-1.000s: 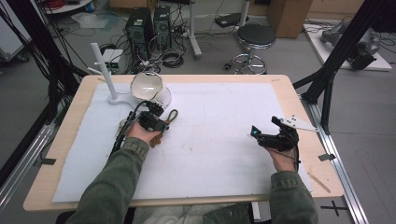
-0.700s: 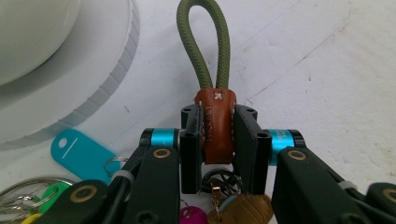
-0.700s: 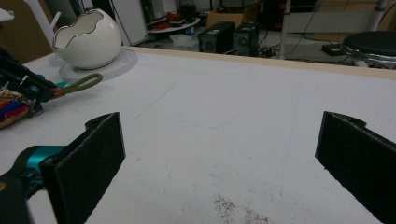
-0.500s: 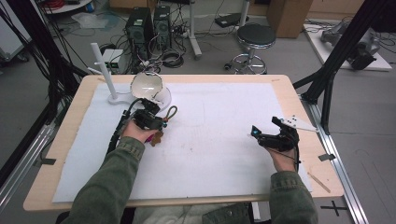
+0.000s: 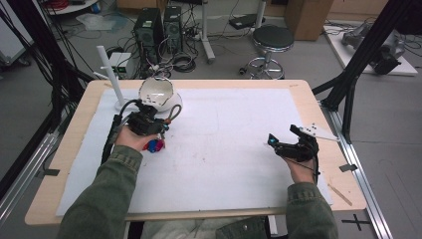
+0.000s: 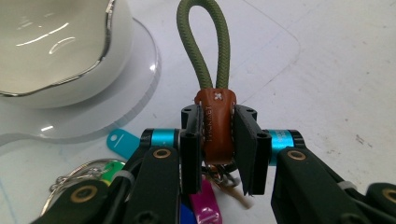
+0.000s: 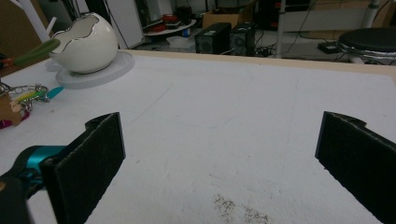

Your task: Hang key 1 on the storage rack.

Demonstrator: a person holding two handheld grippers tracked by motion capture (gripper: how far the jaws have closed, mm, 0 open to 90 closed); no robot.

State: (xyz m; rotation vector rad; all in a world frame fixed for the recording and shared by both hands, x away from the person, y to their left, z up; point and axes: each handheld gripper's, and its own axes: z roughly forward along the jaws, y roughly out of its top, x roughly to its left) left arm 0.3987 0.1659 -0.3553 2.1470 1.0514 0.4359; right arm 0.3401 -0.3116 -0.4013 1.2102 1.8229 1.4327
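Note:
A keychain hangs from my left gripper (image 6: 217, 140), which is shut on its brown leather tab (image 6: 215, 123). An olive cord loop (image 6: 205, 46) sticks out past the jaws, and key rings and coloured tags (image 6: 116, 142) dangle below. From the high view the left gripper (image 5: 147, 122) hovers just in front of a white egg-shaped bowl (image 5: 158, 94), with the tags (image 5: 155, 145) under the hand. The bowl (image 6: 56, 42) sits on a round clear plate (image 6: 140, 88). At the table's right, my right gripper (image 5: 281, 135) stands open; its pads (image 7: 88, 154) have nothing between them.
A white post stand (image 5: 112, 74) rises at the back left beside the bowl. A white mat (image 5: 229, 139) covers the wooden table. The right gripper view has the bowl (image 7: 86, 44) far left, with the keychain (image 7: 28, 95) near it. Behind the table are a stool (image 5: 271, 40) and computer cases.
My left hand has risen and moved toward the bowl, lifting the keychain off the mat. The right hand has stayed where it was.

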